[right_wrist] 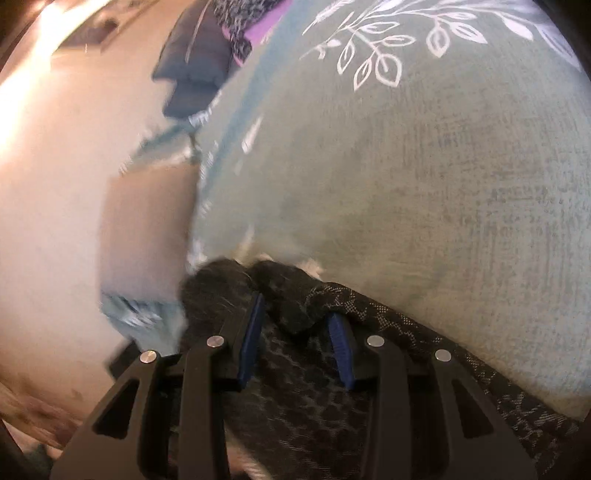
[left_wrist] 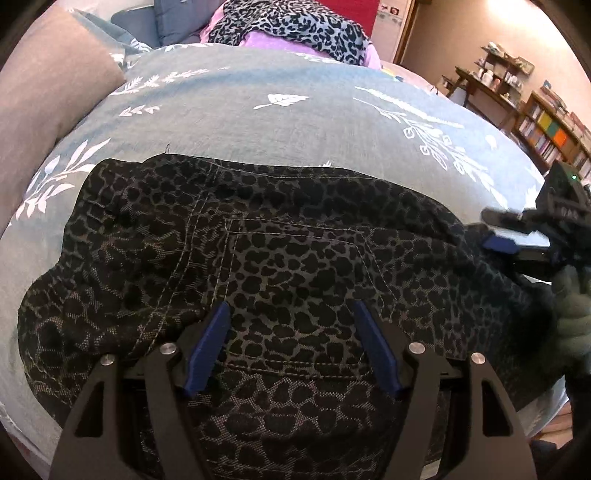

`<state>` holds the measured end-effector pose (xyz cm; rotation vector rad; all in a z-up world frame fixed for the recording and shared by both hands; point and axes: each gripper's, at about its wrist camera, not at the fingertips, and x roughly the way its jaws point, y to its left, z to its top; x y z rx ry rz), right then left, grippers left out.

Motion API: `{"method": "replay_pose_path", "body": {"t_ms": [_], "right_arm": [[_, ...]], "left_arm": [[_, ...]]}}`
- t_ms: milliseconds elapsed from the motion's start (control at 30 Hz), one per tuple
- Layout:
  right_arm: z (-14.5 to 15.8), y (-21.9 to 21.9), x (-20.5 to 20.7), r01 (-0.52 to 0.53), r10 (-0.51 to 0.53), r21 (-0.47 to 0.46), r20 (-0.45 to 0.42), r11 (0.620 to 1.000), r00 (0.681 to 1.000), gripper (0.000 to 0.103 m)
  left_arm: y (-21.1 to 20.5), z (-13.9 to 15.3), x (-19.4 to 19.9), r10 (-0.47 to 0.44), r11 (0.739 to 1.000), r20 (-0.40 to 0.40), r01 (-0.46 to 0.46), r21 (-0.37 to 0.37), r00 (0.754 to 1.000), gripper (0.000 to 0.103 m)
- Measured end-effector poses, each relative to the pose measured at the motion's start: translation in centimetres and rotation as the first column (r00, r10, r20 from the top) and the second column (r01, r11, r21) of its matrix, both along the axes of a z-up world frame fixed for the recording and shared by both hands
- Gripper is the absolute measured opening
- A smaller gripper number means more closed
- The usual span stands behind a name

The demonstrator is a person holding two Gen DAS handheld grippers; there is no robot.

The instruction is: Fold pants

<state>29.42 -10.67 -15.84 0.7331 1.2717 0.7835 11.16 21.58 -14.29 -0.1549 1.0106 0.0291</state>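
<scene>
The pants (left_wrist: 295, 258), dark with a leopard print, lie bunched on my bed's sheet (left_wrist: 258, 122), a grey-blue one with white leaf prints; a stitched back pocket (left_wrist: 295, 280) faces up. My left gripper (left_wrist: 291, 332) hovers over that pocket with its blue pads (left_wrist: 207, 347) spread wide, the cloth below them and nothing pinched. My right gripper (right_wrist: 295, 325) sits at the pants' edge (right_wrist: 288, 295), where a fold of fabric rises between its pads (right_wrist: 251, 332); the jaws stand partly closed, but that view is blurred and I cannot tell whether they press on the cloth. From the left view, the right gripper (left_wrist: 517, 236) shows at the pants' right side, my gloved hand (left_wrist: 572, 314) behind it. Beyond the sheet lie a second leopard-print garment (left_wrist: 291, 26) on purple cloth, and a bookshelf (left_wrist: 550, 133) stands against the far wall.
</scene>
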Motion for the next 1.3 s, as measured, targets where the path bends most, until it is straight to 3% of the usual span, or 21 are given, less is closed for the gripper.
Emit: {"method": "replay_pose_path", "body": {"t_ms": [200, 333, 467, 700, 867, 933, 1033, 1200, 1300], "right_arm": [[1.0, 0.4, -3.0, -0.097, 0.104, -0.093, 0.076, 0.991, 0.992, 0.037], [1.8, 0.7, -5.6, -0.176, 0.188, -0.105, 0.112, 0.979, 0.976, 0.037], [2.6, 1.7, -8.2, -0.246, 0.274, -0.169, 0.174, 0.954, 0.946, 0.037], [3.8, 2.9, -12.7, -0.322, 0.404, -0.291, 0.294, 0.901, 0.866, 0.038], [3.1, 2.8, -12.7, -0.302, 0.368, -0.253, 0.276, 0.919, 0.888, 0.038], [3.2, 2.3, -11.9, -0.276, 0.335, -0.231, 0.274, 0.933, 0.902, 0.038], [3.3, 2.2, -10.1, -0.239, 0.283, -0.187, 0.267, 0.953, 0.921, 0.038], [2.1, 2.9, -5.4, -0.152, 0.157, -0.043, 0.154, 0.987, 0.975, 0.038], [0.7, 3.7, -3.4, -0.13, 0.129, 0.015, 0.055, 0.991, 0.99, 0.038]], "left_arm": [[0.6, 0.0, 0.0, 0.015, 0.999, -0.001, -0.015, -0.038, 1.0, 0.07], [0.9, 0.4, 0.2, 0.033, 0.998, -0.002, -0.033, -0.056, 0.999, 0.071], [1.3, 1.5, 1.0, 0.047, 0.994, 0.01, -0.045, -0.097, 0.999, 0.071], [-0.4, 4.7, 2.6, 0.014, 0.987, 0.093, 0.001, -0.158, 0.996, 0.072], [-2.8, 5.8, 4.8, -0.039, 0.987, 0.15, 0.061, -0.146, 0.988, 0.072], [-2.5, 4.9, 5.5, -0.026, 0.989, 0.129, 0.044, -0.144, 0.991, 0.072], [-0.8, 3.4, 5.9, 0.035, 0.979, 0.082, -0.018, -0.201, 0.996, 0.072], [1.4, 2.0, 4.9, 0.099, 0.976, 0.058, -0.086, -0.198, 0.993, 0.072], [2.3, 1.5, 4.3, 0.113, 0.976, 0.047, -0.102, -0.194, 0.992, 0.072]]}}
